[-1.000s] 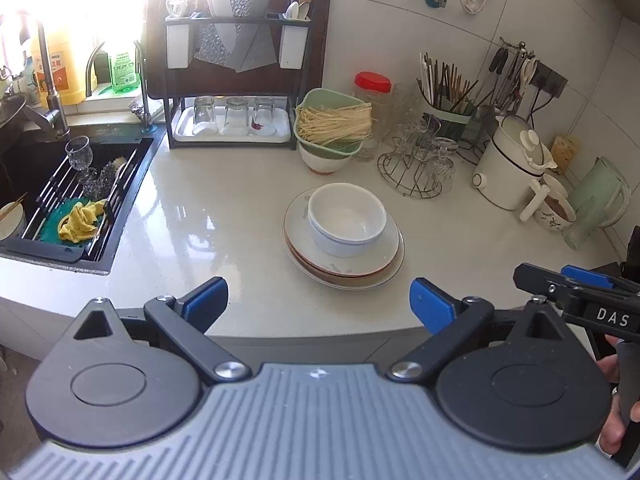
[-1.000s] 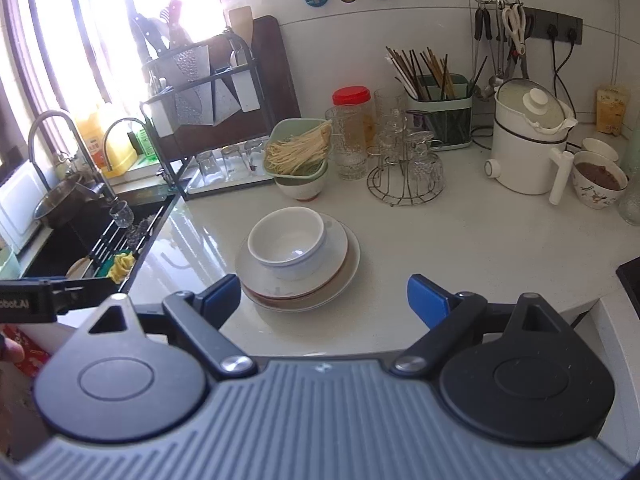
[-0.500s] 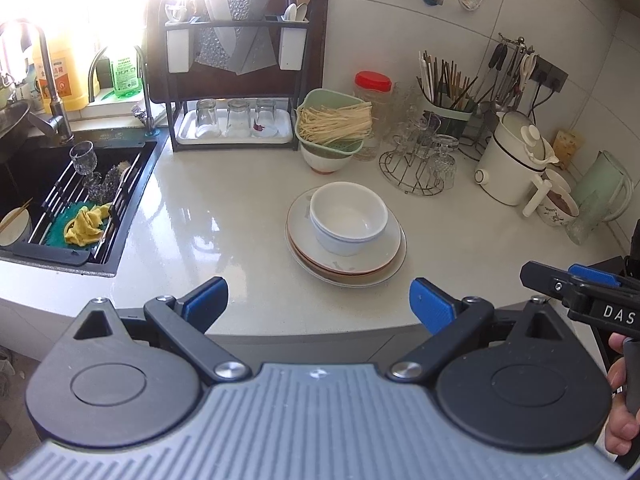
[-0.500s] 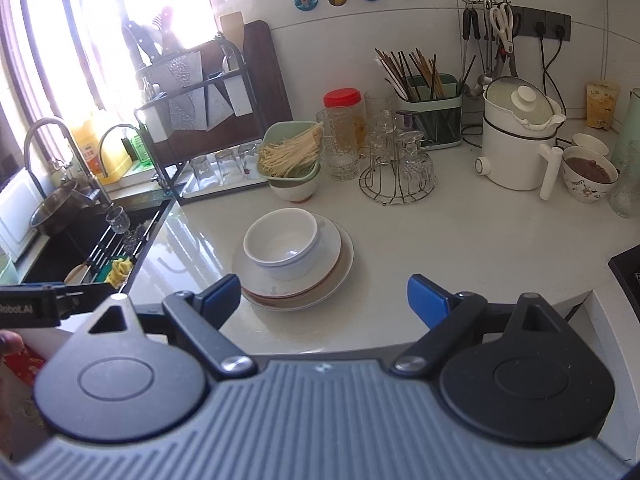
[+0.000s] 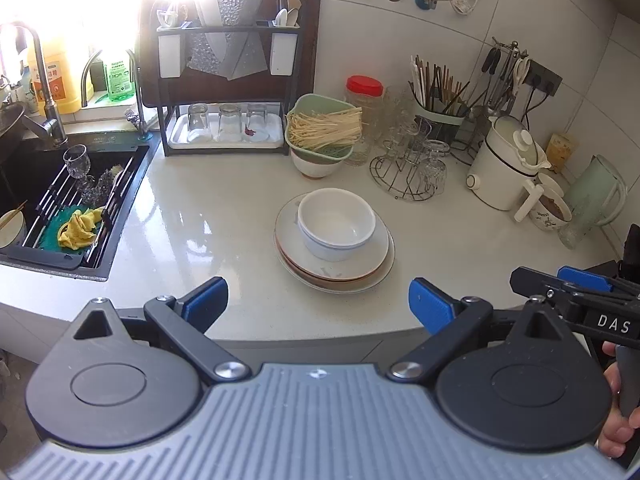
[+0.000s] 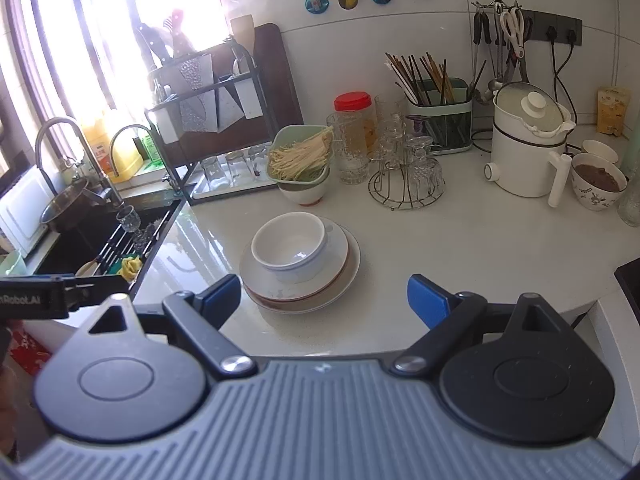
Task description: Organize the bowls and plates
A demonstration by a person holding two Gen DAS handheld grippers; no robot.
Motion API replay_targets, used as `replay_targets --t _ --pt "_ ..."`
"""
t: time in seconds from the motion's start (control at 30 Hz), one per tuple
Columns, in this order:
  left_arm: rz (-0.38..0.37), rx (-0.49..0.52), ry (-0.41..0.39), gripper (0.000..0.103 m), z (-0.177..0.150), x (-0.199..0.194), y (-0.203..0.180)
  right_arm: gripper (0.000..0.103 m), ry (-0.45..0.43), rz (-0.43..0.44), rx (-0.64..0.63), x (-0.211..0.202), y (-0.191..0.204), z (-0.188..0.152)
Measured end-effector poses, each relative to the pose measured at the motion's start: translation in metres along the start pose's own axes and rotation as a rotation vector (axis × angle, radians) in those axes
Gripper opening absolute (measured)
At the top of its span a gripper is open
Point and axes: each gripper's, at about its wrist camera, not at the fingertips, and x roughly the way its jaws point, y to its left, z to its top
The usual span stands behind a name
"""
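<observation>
At the far left a black sink (image 5: pixel 60 200) holds a stemmed glass (image 5: pixel 76 160) and a yellow cloth (image 5: pixel 78 226) on a rack. Behind the bench (image 5: pixel 200 216) stands a dark dish rack (image 5: pixel 228 92) with three upturned glasses on its white tray. Next comes a green strainer (image 5: pixel 320 130) of pale noodles, sitting on a white bowl. In front of it, in the middle of the bench with bare surface around it, lies the stack of plates (image 5: pixel 340 272), flat, with a white bowl (image 5: pixel 336 222) standing upright on top, mouth up. Behind and to the right are a red-lidded jar (image 5: pixel 364 88), a wire stand (image 5: pixel 404 176) of glasses, a chopstick holder (image 6: pixel 440 108) and a white kettle (image 5: pixel 504 164).

Both tongs hover short of the bench edge, tilted downward at the stack. The left tongs (image 5: pixel 318 300) are spread wide, grasping nothing; the right tongs (image 6: pixel 324 298) likewise gape, released, the stack well ahead of them. A hand (image 5: pixel 618 412) grips the right handle.
</observation>
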Motion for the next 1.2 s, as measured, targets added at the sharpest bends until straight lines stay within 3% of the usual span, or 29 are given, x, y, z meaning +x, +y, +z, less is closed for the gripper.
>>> replay_targets --t 1.2 --pt "0.019 -0.011 -0.007 0.099 0.0048 0.0049 0.0046 0.092 -0.012 -0.012 0.016 0.0050 -0.0030 0.0024"
